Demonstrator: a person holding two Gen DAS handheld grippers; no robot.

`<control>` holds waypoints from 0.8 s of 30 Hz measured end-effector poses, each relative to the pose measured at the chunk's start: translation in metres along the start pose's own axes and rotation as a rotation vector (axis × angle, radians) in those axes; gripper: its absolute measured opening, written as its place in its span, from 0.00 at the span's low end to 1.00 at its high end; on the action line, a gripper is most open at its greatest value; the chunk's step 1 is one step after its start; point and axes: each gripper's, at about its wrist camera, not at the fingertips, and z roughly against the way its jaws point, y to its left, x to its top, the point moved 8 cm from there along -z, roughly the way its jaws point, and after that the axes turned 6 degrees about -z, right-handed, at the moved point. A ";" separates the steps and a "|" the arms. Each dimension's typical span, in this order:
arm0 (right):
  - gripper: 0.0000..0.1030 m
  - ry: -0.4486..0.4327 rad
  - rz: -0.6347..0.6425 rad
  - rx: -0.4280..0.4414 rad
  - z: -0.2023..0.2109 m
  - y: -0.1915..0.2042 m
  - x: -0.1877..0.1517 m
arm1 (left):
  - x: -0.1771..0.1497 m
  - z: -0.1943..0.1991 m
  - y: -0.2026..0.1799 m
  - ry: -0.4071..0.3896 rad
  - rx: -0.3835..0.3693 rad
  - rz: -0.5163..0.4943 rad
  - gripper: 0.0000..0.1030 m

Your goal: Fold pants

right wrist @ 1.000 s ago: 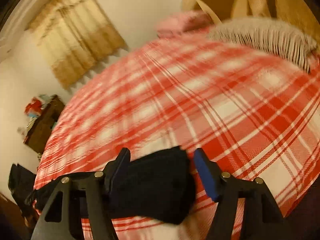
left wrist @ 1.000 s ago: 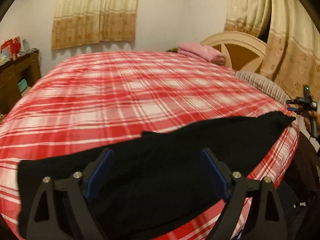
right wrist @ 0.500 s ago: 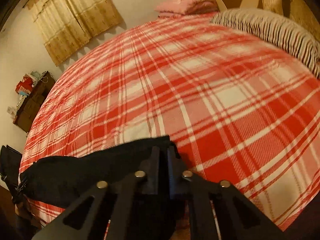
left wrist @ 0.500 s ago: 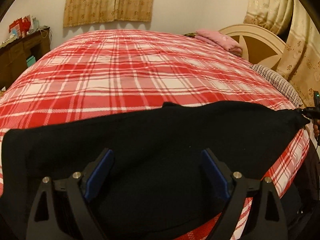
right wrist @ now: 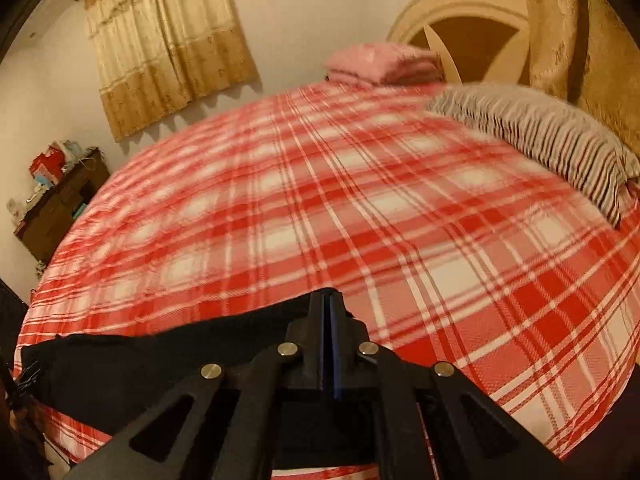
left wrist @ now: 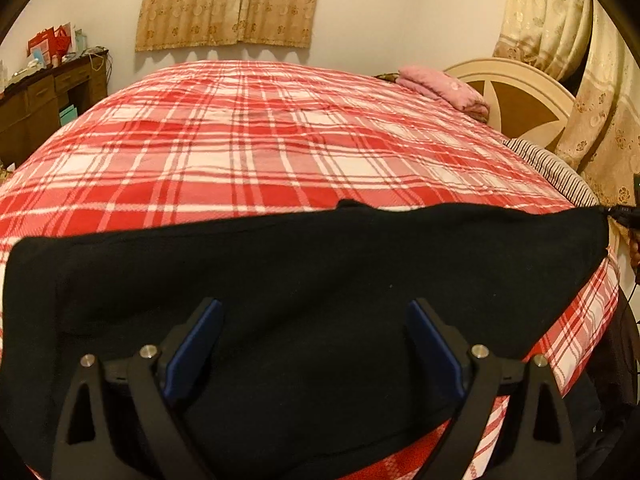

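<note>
Black pants [left wrist: 312, 276] lie stretched across the near edge of a bed with a red and white plaid cover [left wrist: 280, 140]. My left gripper [left wrist: 314, 332] is open, its blue-padded fingers spread just above the pants' near part. My right gripper [right wrist: 327, 312] is shut on the pants' right end [right wrist: 168, 356], holding that corner; it also shows at the far right edge of the left wrist view [left wrist: 624, 212]. The pants run leftwards from it over the plaid cover [right wrist: 360, 208].
A folded pink blanket [left wrist: 444, 88] and a striped pillow [right wrist: 536, 140] lie at the bed's head by the cream headboard [left wrist: 516, 96]. A wooden dresser [left wrist: 44, 100] with clutter stands left of the bed. Curtains [left wrist: 232, 4] hang on the far wall.
My right gripper closed on the pants' end and pulled it taut. My left gripper stayed open and moved in over the pants, which now fill more of its view.
</note>
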 end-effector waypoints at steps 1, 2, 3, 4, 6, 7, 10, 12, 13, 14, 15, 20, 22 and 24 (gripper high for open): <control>0.02 0.019 -0.003 -0.014 -0.008 -0.005 -0.004 | 0.000 0.000 0.000 -0.005 0.001 -0.002 0.93; 0.02 0.027 -0.001 -0.030 -0.015 -0.009 -0.008 | 0.000 0.000 -0.001 -0.006 0.003 -0.005 0.93; 0.03 0.034 0.000 -0.027 -0.021 -0.011 -0.011 | 0.000 0.000 -0.001 -0.006 0.004 -0.007 0.93; 0.03 0.043 -0.002 -0.009 -0.027 -0.012 -0.014 | 0.001 0.000 -0.002 -0.005 0.004 -0.009 0.93; 0.05 0.041 0.000 -0.035 -0.031 -0.016 -0.015 | 0.001 0.001 -0.002 -0.003 0.004 -0.012 0.93; 0.05 0.048 -0.002 -0.048 -0.032 -0.018 -0.017 | 0.001 0.002 -0.003 -0.004 0.004 -0.015 0.93; 0.05 0.064 -0.040 -0.051 -0.025 -0.026 -0.022 | 0.000 0.004 -0.002 -0.007 0.009 -0.013 0.93; 0.05 0.067 -0.066 -0.056 -0.015 -0.031 -0.026 | 0.000 0.006 -0.004 -0.013 0.008 -0.011 0.93; 0.05 0.073 -0.086 -0.052 -0.006 -0.033 -0.030 | 0.000 0.007 -0.006 -0.016 0.010 -0.015 0.93; 0.05 0.077 -0.101 -0.035 0.000 -0.031 -0.034 | 0.000 0.008 -0.008 -0.016 0.008 -0.020 0.93; 0.06 0.082 -0.122 0.002 0.006 -0.028 -0.039 | 0.001 0.009 -0.013 -0.019 0.006 -0.032 0.93; 0.60 0.113 -0.119 0.025 0.017 -0.016 -0.062 | 0.008 0.013 -0.050 -0.042 -0.021 -0.140 0.93; 0.65 0.111 -0.155 0.051 0.016 -0.016 -0.068 | 0.009 0.013 -0.070 -0.045 -0.052 -0.184 0.93; 0.65 0.111 -0.173 0.060 0.014 -0.017 -0.068 | 0.009 0.012 -0.087 -0.044 -0.081 -0.221 0.93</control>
